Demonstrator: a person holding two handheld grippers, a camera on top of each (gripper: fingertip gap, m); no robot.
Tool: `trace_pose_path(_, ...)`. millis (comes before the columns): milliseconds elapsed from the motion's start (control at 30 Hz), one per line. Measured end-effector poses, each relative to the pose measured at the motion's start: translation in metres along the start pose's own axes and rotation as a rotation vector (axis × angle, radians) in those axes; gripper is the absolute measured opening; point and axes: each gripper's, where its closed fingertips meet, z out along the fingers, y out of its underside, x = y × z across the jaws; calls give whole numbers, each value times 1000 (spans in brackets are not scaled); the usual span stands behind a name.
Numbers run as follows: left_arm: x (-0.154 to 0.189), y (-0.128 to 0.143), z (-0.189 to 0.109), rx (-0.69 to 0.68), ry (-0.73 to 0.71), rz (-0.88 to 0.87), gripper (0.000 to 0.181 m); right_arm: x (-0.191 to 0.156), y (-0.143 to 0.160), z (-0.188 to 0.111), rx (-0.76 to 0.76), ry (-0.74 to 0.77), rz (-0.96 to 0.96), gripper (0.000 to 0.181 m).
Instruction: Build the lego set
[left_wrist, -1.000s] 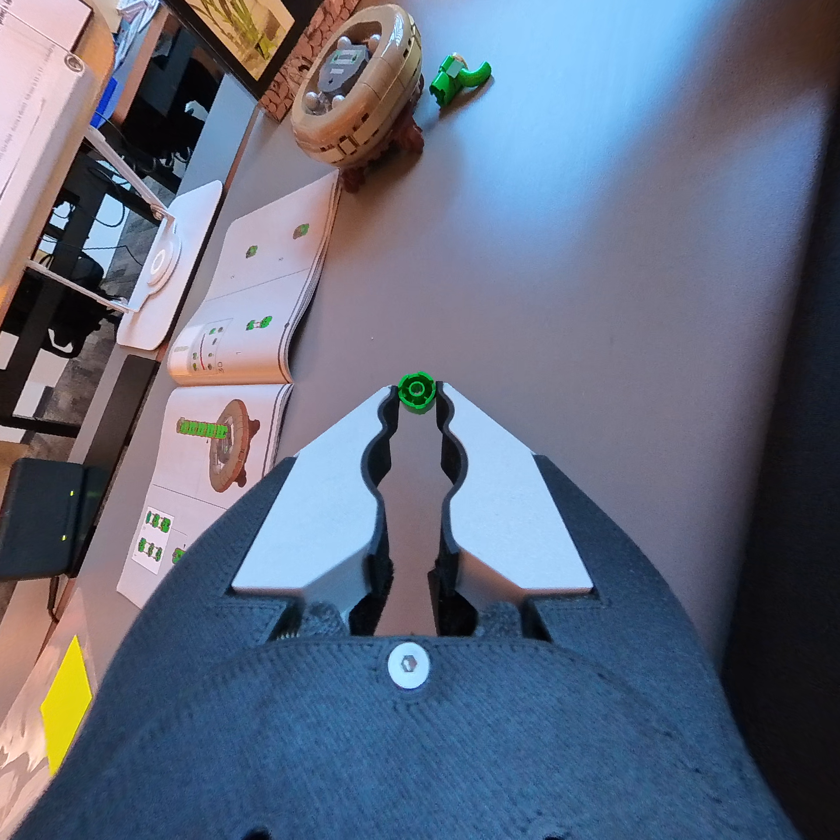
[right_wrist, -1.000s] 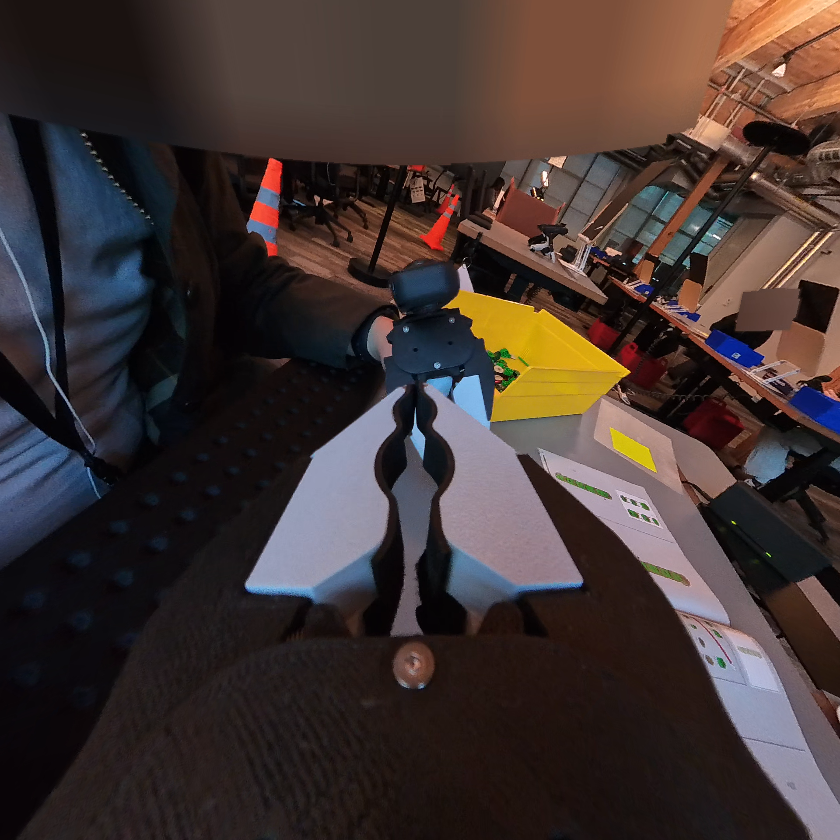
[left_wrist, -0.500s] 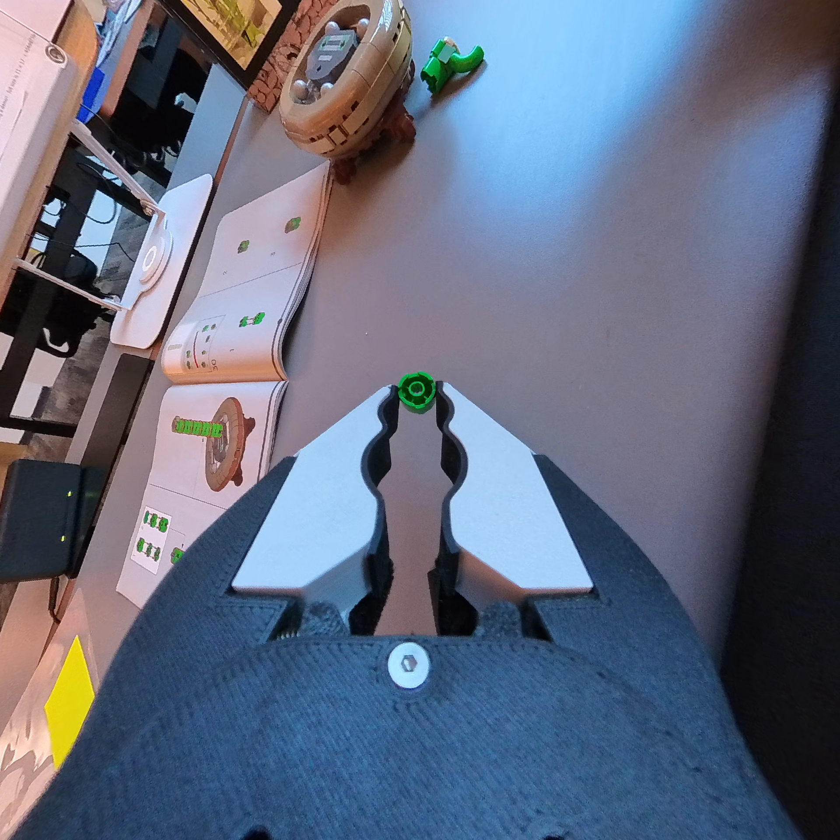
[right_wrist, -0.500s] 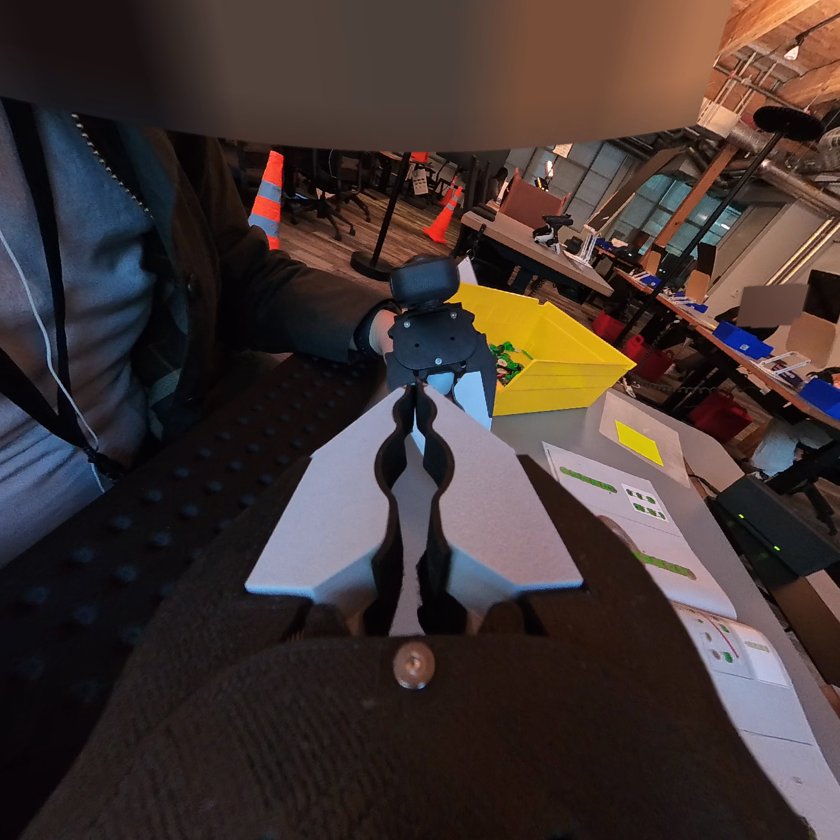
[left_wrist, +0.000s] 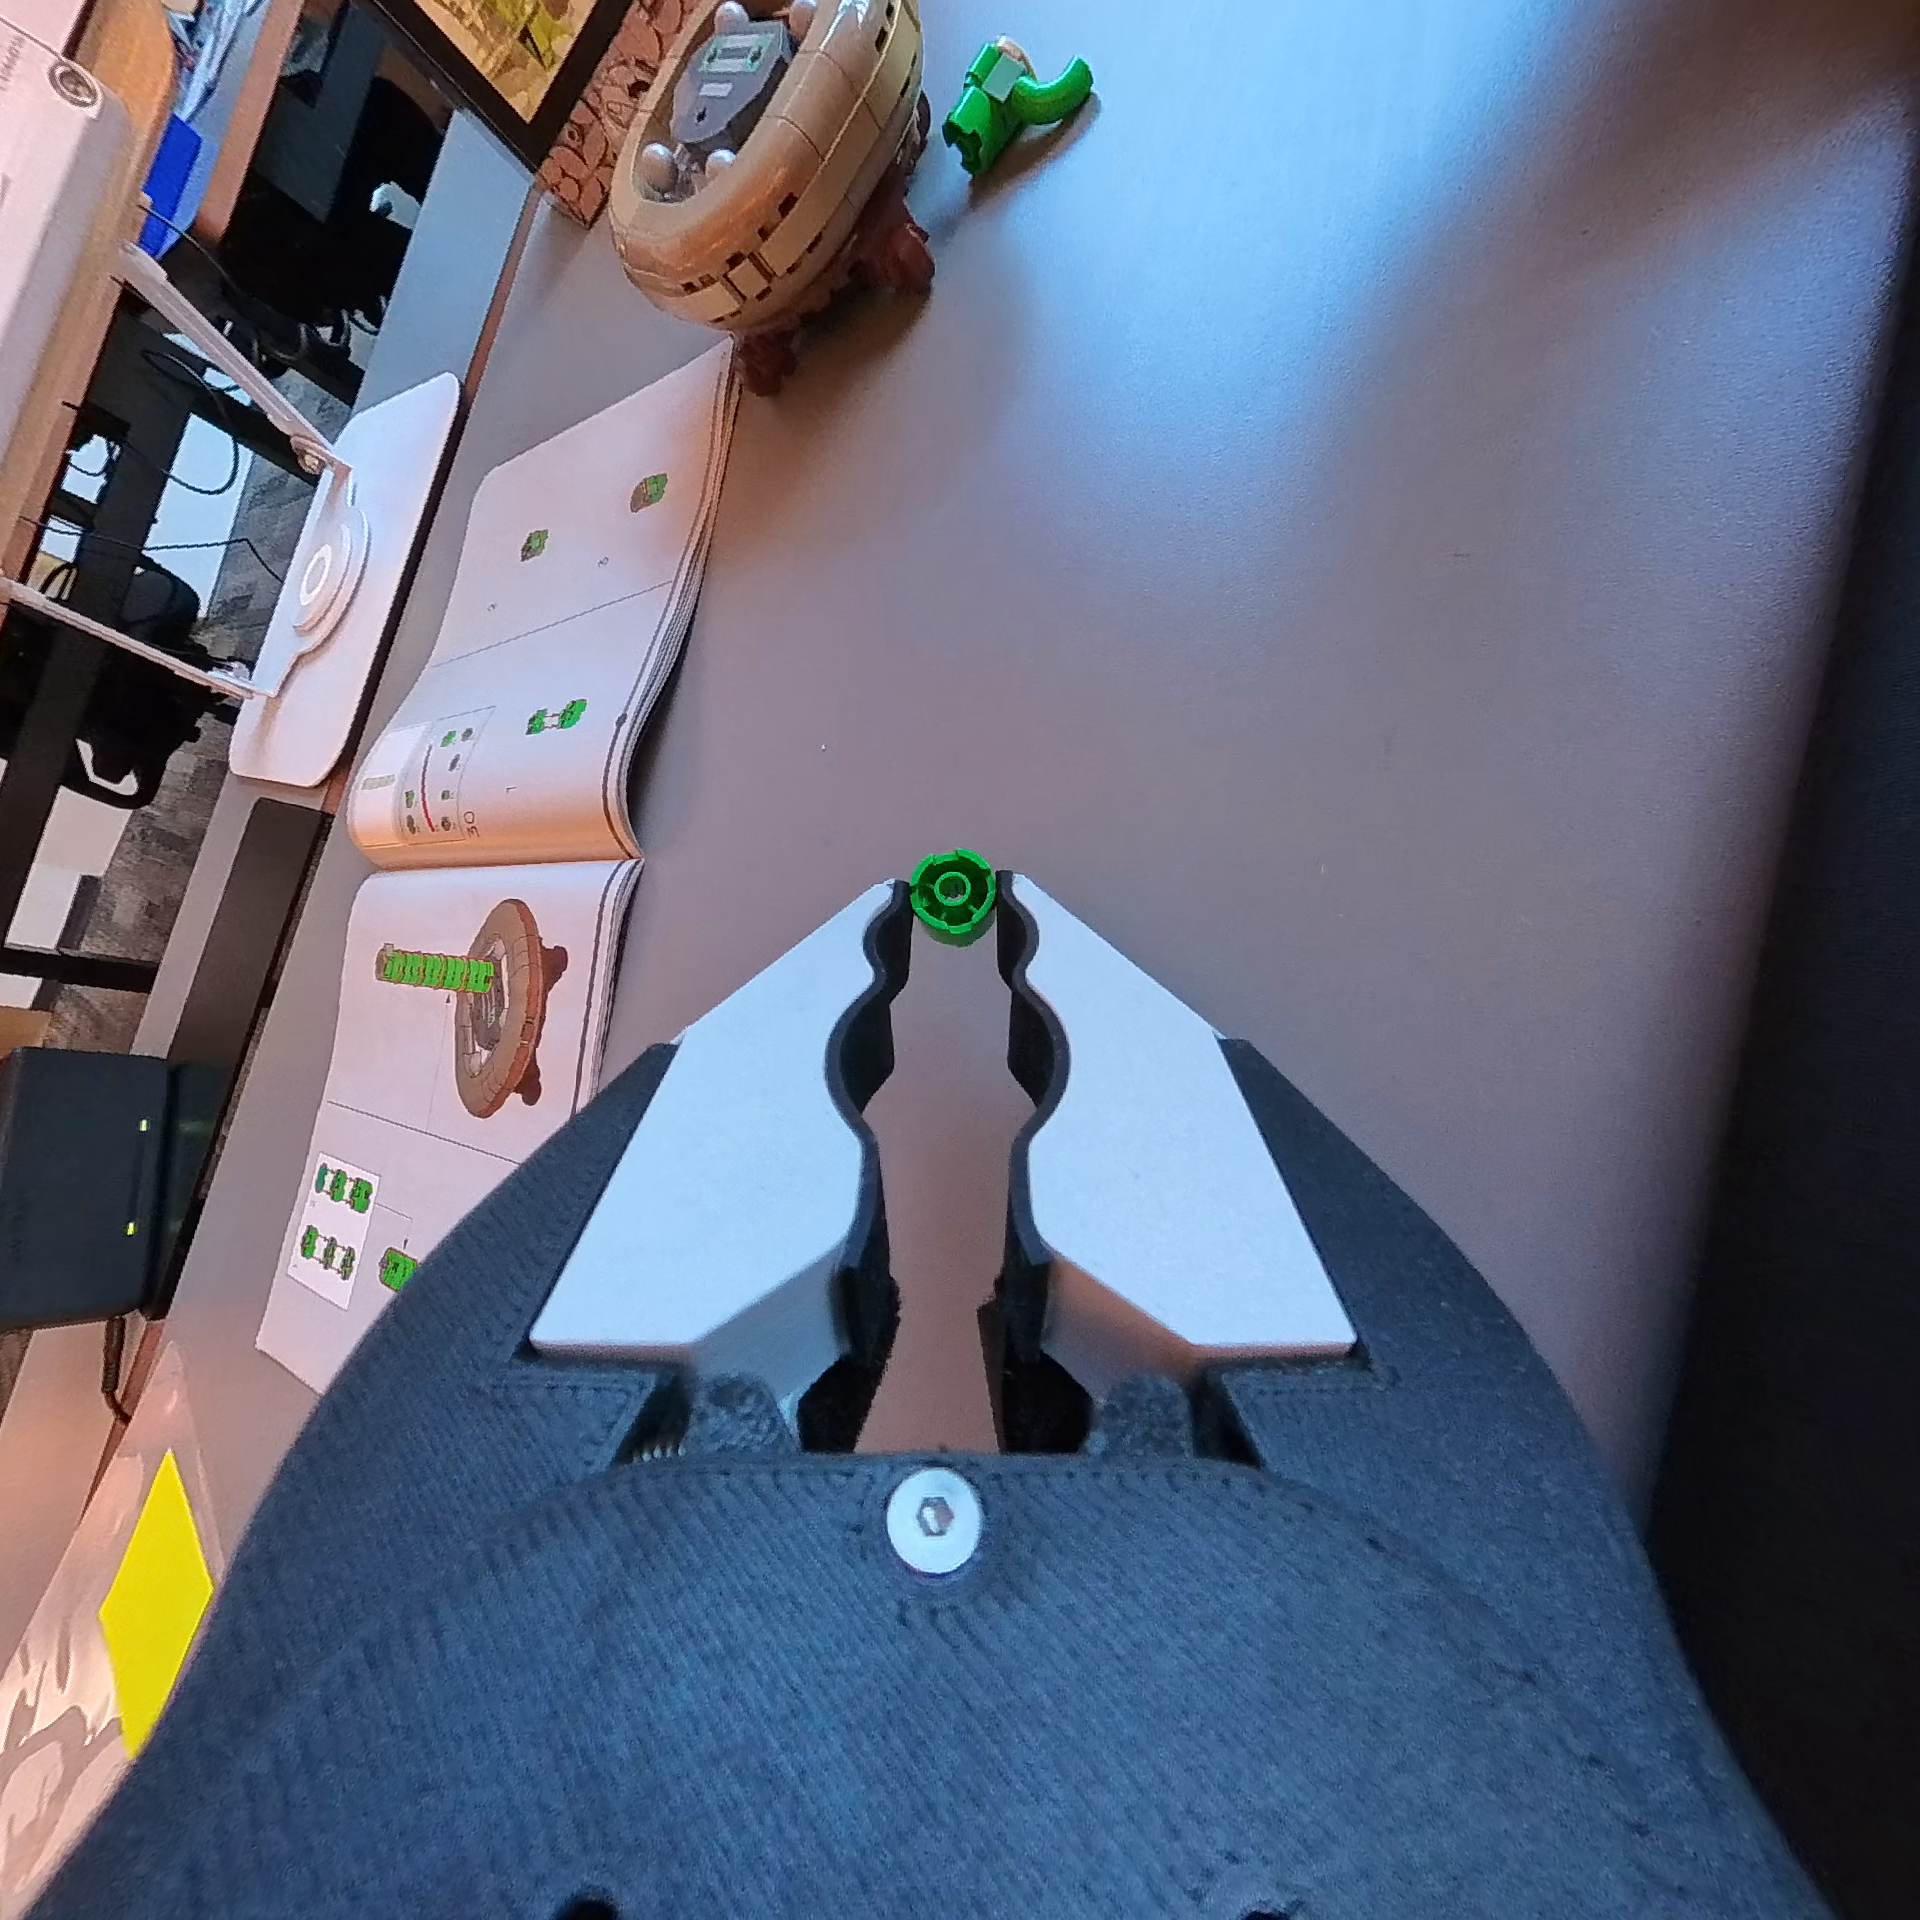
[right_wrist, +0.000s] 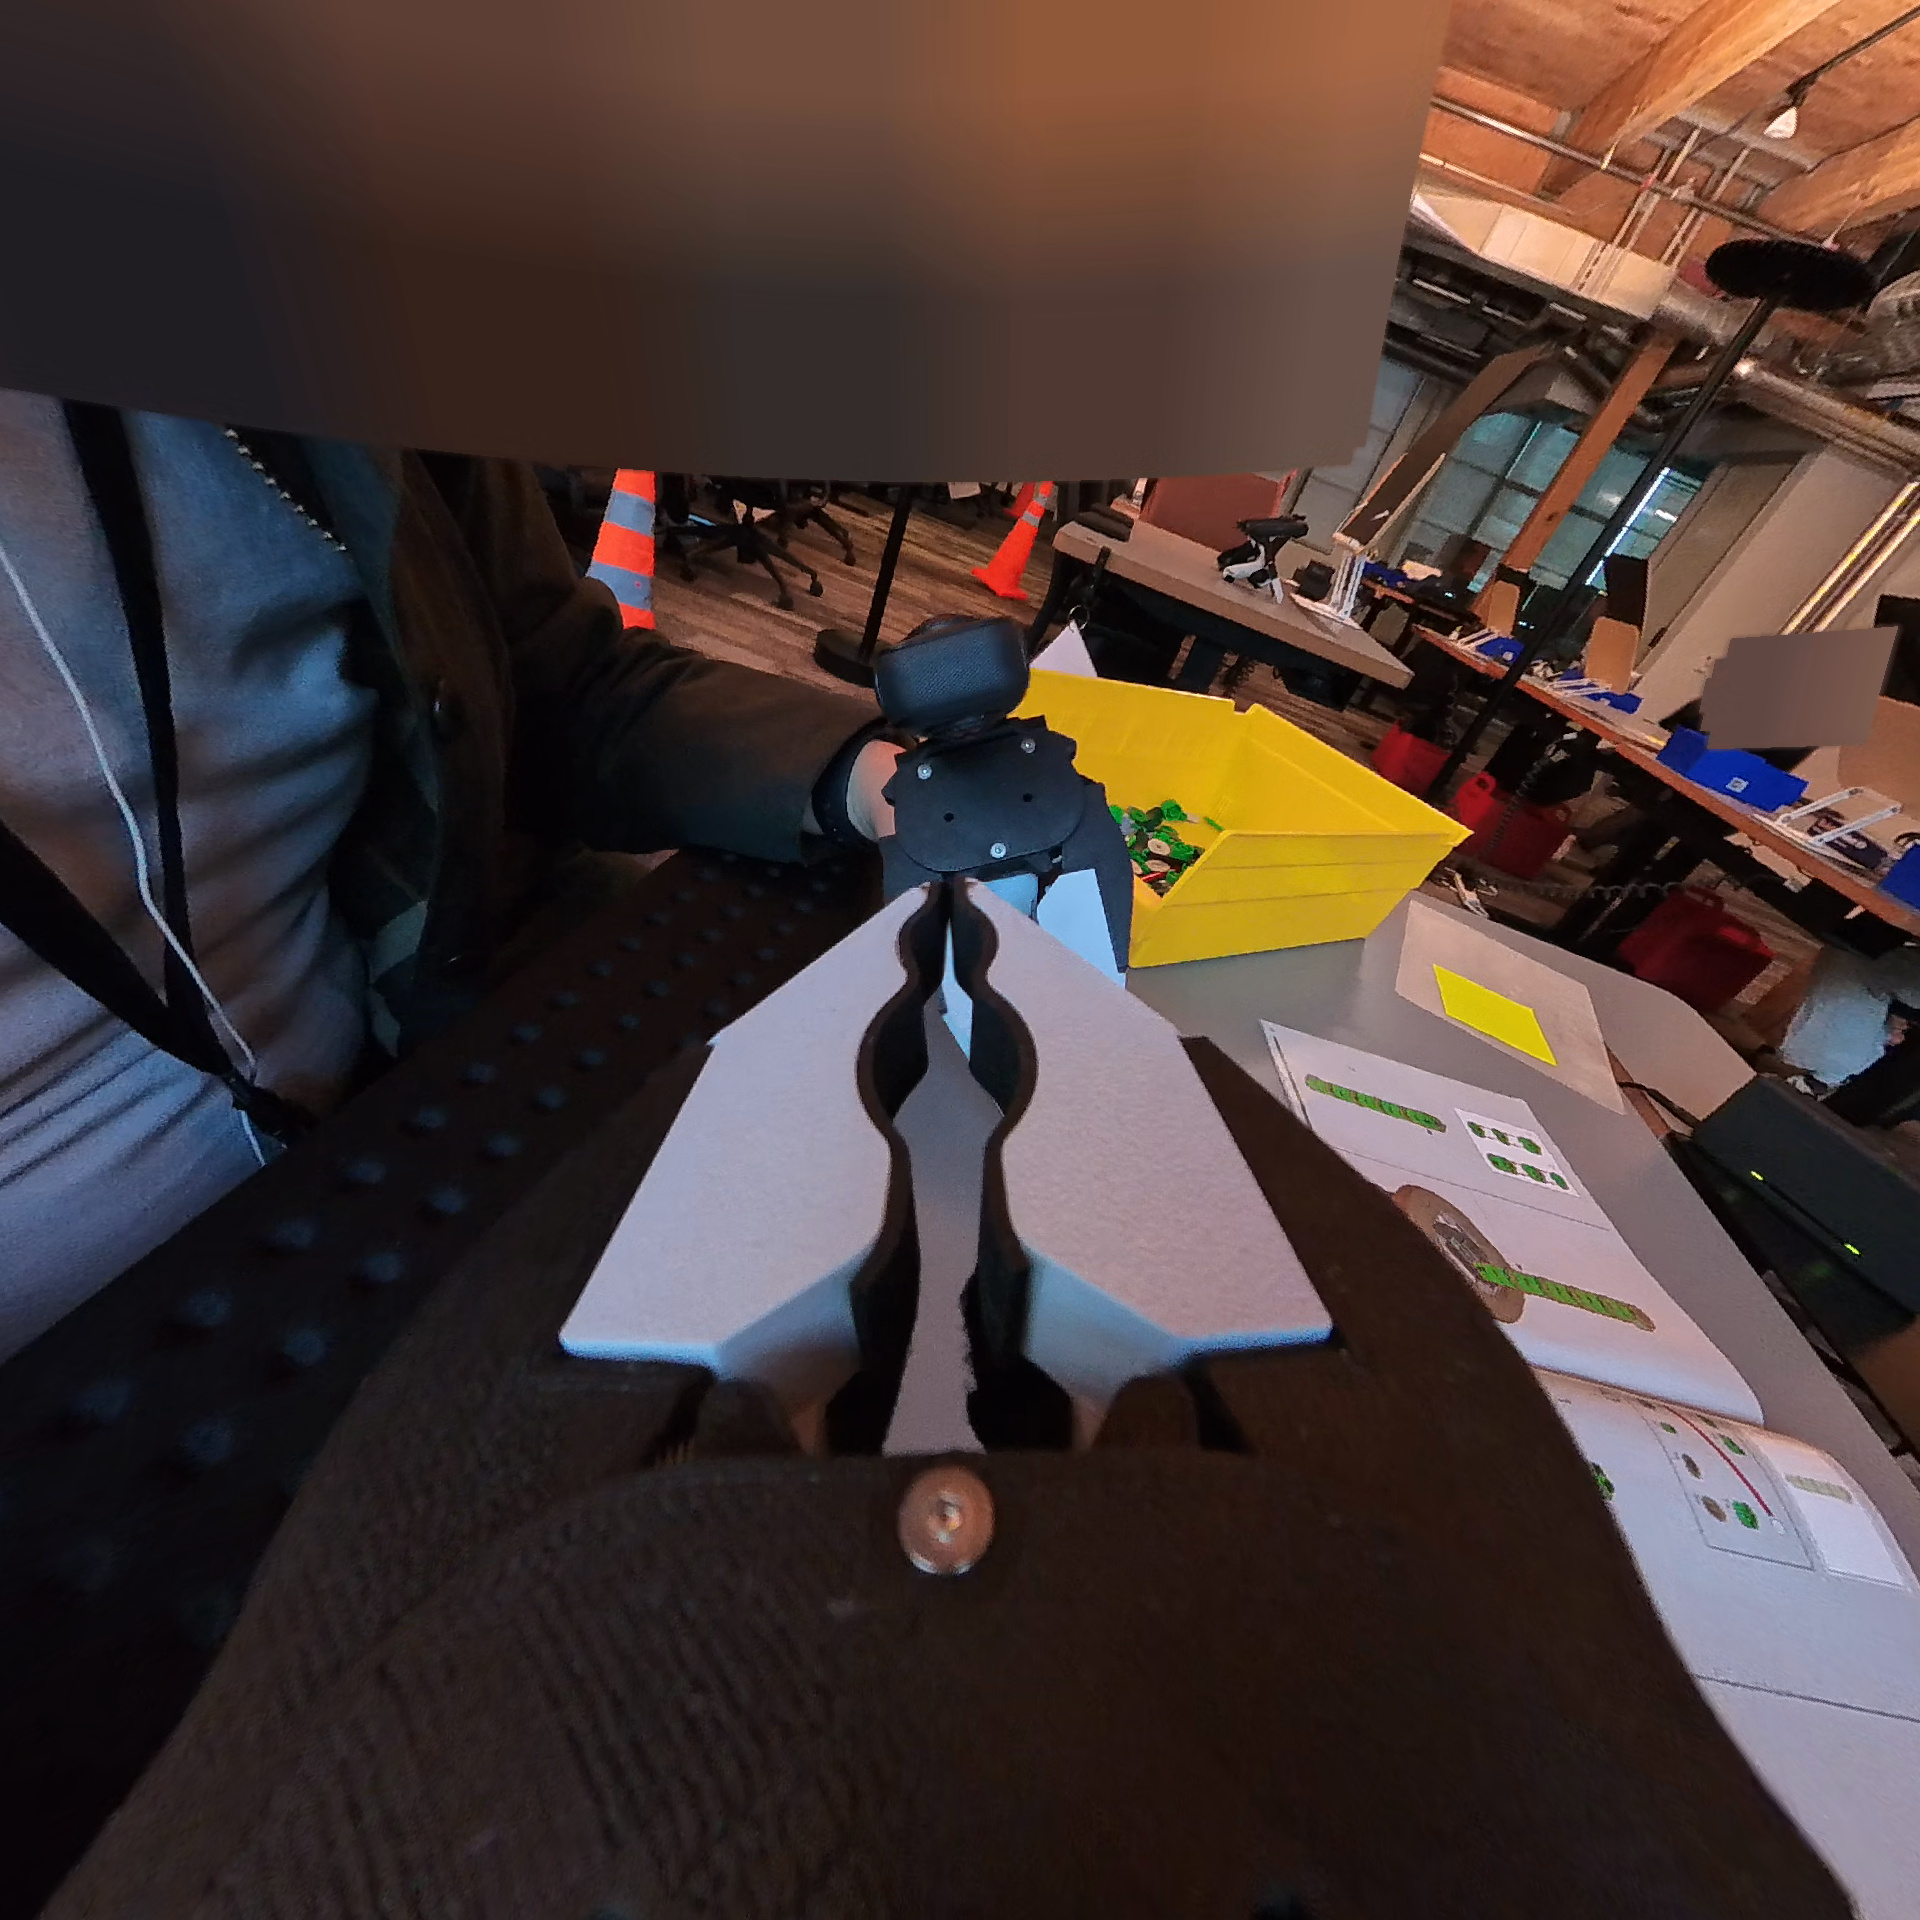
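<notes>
Green and round, the stud piece (left_wrist: 953, 900) sits pinched right at the tips of the left gripper (left_wrist: 953, 902), its hollow end facing back toward the camera, so its short axis runs straight out along the fingers. It hangs above the grey table (left_wrist: 1299, 623), not resting on it.

Ahead and well apart, slightly to the left of the tips, stands the tan model (left_wrist: 769, 166); just to its right lies a small green assembly (left_wrist: 1013, 104), which I take to be the likely mate for the held piece. The open booklet (left_wrist: 561, 665) lies off to the left, between the gripper and the model.

The right gripper (right_wrist: 948, 888) has its tips nearly together with nothing visible between them; whether they actually touch I cannot tell. It points back at the left gripper, seen from behind just beyond its tips, so the left tool, already loaded, seems the one to carry the piece forward.

Beyond and right of the right gripper's tips, a yellow bin (right_wrist: 1299, 831) holds loose pieces, mostly green.
</notes>
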Motion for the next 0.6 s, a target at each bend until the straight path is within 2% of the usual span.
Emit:
trace_pose_path(300, 1, 2, 1, -10, 5, 2, 15, 1, 2, 1, -4, -2, 8, 0)
trace_pose_path(600, 2, 3, 2, -18, 6, 9, 15, 4, 6, 3, -20, 19, 21, 10)
